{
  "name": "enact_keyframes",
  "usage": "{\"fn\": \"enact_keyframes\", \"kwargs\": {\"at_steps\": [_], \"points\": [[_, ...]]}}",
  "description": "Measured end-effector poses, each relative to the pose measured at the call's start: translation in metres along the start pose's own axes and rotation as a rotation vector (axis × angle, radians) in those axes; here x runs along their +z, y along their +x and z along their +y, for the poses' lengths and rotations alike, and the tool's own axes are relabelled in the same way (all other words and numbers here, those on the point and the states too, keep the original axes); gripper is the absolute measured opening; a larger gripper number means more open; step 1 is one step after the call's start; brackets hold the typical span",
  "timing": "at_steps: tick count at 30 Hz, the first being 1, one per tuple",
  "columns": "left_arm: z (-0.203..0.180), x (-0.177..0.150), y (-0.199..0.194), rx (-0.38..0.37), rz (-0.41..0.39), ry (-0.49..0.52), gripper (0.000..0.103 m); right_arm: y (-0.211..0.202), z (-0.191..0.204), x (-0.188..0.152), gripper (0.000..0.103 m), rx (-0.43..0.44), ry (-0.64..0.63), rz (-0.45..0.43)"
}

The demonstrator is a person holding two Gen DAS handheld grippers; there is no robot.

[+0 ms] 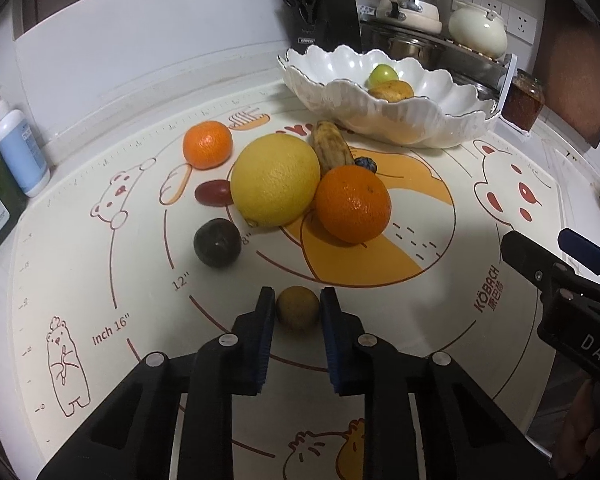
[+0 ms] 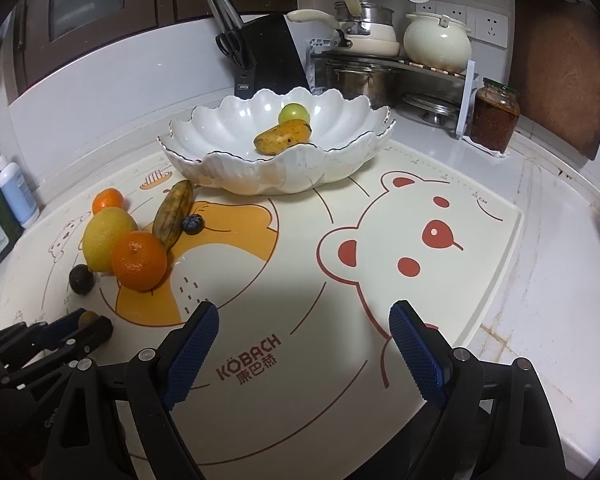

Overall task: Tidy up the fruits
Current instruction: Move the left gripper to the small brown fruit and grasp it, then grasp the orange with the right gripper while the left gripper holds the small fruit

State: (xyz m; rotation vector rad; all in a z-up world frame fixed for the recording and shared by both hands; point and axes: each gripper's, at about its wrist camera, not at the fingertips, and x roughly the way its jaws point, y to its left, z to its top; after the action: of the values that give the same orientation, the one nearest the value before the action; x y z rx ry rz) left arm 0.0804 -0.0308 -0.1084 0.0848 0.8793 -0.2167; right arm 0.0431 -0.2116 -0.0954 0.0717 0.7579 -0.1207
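So the left claw (image 1: 298, 309) has its 2 blue pads right up against a small brownish round fruit (image 1: 297, 307), looks like a longan maybe, sitting on the printed mat (image 1: 440, 304) near the front edge of the bench. Pads look touching on both sides, so I'd call it closed on the fruit, though it's resting on the mat, not lifted. The right claw (image 2: 304, 354) is wide open over bare mat, holding nothing. The white scalloped bowl (image 2: 236, 178) at the back already has 2 fruits in it, a green one (image 2: 294, 112) and a yellowish one (image 2: 283, 136); the rest of the pile, a big lemon (image 1: 275, 180), 2 oranges, a brown banana (image 1: 332, 146), a blueberry and a couple of dark ones, sits on the mat. Risk I'd guess: that little fruit is round and slick, so a light squeeze lets it pop out and roll, and a hard one could crush it. Carrying it low could also clip the orange (image 1: 353, 204) or the bowl rim.
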Motion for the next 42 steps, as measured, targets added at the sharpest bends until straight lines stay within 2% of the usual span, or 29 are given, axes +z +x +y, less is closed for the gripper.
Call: {"fn": "enact_keyframes", "kwargs": {"at_steps": [10, 23, 26, 28, 32, 33, 35, 36, 42], "points": [[0.018, 0.002, -0.015, 0.028, -0.035, -0.039, 0.022, 0.005, 0.025, 0.01, 0.088, 0.078, -0.052, -0.006], [0.078, 0.009, -0.018, 0.118, -0.05, -0.139, 0.022, 0.029, 0.097, 0.025, 0.087, 0.178, -0.182, 0.03], [0.084, 0.01, -0.016, 0.118, -0.048, -0.152, 0.022, 0.038, 0.109, 0.027, 0.08, 0.191, -0.205, 0.054], [0.085, 0.011, -0.015, 0.117, -0.047, -0.154, 0.022, 0.044, 0.112, 0.028, 0.07, 0.203, -0.213, 0.072], [0.087, 0.013, -0.014, 0.116, -0.047, -0.159, 0.022, 0.056, 0.115, 0.028, 0.063, 0.219, -0.217, 0.117], [0.087, 0.013, -0.014, 0.116, -0.046, -0.159, 0.022, 0.059, 0.115, 0.028, 0.056, 0.222, -0.213, 0.127], [0.087, 0.014, -0.013, 0.115, -0.046, -0.159, 0.022, 0.062, 0.115, 0.027, 0.052, 0.24, -0.21, 0.135], [0.087, 0.014, -0.013, 0.115, -0.045, -0.16, 0.022, 0.06, 0.116, 0.027, 0.047, 0.247, -0.216, 0.127], [0.083, 0.017, -0.015, 0.114, -0.052, -0.155, 0.022, 0.053, 0.114, 0.027, 0.046, 0.236, -0.222, 0.112]]}}
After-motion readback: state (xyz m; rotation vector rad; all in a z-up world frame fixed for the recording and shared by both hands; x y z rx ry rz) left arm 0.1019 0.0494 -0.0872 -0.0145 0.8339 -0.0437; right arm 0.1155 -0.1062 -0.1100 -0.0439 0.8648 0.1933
